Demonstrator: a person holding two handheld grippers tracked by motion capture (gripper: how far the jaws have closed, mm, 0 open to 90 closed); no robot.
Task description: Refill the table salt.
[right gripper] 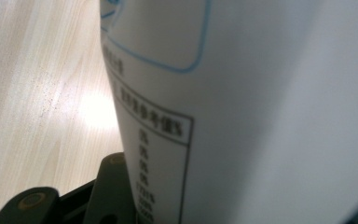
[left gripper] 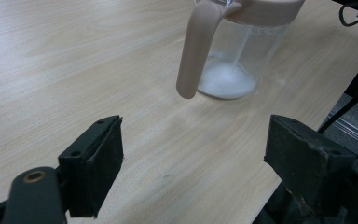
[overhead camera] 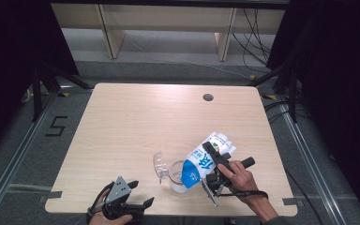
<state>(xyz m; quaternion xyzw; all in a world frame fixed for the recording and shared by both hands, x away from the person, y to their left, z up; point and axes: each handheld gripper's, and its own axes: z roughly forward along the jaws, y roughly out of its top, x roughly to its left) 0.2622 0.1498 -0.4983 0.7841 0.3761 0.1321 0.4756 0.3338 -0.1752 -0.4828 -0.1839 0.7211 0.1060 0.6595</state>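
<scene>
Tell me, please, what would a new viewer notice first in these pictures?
First, the carton, blue and white, tilted steeply in the right gripper with its low end over the jug near the table's front edge. The clear jug has a beige handle and something white in its bottom. The left gripper rests open at the front left.

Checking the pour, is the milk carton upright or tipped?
Tipped: the milk carton slants top-down over the jug, held in the right tongs.
</scene>
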